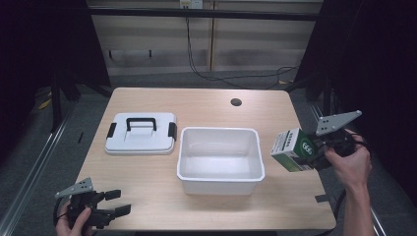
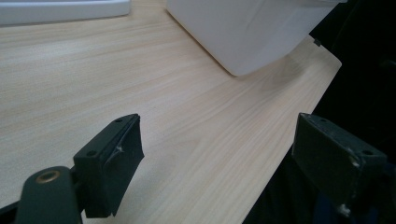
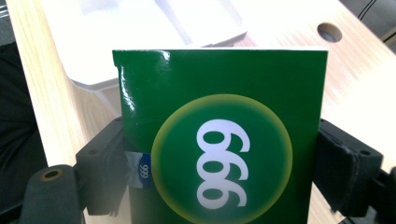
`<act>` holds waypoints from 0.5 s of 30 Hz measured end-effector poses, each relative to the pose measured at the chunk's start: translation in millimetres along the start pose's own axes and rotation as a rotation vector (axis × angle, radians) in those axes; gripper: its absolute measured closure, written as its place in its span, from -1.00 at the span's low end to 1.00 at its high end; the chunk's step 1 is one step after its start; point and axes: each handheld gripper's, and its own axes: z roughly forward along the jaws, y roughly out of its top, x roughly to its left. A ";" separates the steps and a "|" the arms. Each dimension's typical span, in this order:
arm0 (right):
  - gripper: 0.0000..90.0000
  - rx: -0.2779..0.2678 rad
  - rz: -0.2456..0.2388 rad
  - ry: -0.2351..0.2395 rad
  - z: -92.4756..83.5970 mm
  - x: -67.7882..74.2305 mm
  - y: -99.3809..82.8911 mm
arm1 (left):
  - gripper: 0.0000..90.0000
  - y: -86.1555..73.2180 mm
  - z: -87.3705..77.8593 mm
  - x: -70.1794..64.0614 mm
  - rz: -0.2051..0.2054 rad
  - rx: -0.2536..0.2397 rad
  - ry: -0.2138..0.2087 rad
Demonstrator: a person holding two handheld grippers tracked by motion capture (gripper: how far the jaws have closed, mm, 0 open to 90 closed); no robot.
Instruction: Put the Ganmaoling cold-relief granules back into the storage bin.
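In R gripper [image 1: 314, 150]: green box [image 1: 293, 150].

Items showing in the high view: one white bin [image 1: 220, 160] at centre; one white lid [image 1: 141, 133] at centre left; one green box [image 1: 294, 150] at right; two grippers, lower left [image 1: 117, 202] and right [image 1: 314, 151]; one table [image 1: 206, 105].

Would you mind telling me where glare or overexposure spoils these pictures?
Right gripper view: the white bin is blown out and the green box carries a glossy highlight near its top left. Left gripper view: evenly lit. High view: surroundings fall dark.
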 end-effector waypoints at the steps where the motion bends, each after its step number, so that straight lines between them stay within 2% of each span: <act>1: -0.64 -0.008 -0.001 -0.002 -1.0 0.7 1.4 | -0.64 0.1 0.1 0.1 0.000 0.000 0.000; 5: -0.64 -0.013 -0.008 -0.016 -8.3 1.8 6.2 | -0.64 0.3 0.4 0.2 0.000 -0.001 0.002; 6: -0.64 -0.044 -0.015 -0.012 -13.3 2.6 8.7 | -0.64 0.3 0.6 0.2 -0.002 0.001 0.003; 8: -0.64 -0.047 -0.018 -0.007 -14.4 3.0 9.9 | -0.64 0.3 0.7 0.1 0.006 0.005 0.007; 11: -0.64 -0.012 -0.028 -0.008 -13.8 1.1 17.9 | -0.64 0.0 0.6 -0.9 -0.005 -0.003 0.002; 15: -0.64 -0.014 -0.033 0.008 -14.7 -0.1 24.1 | -0.64 0.3 0.2 -0.6 0.003 -0.008 -0.001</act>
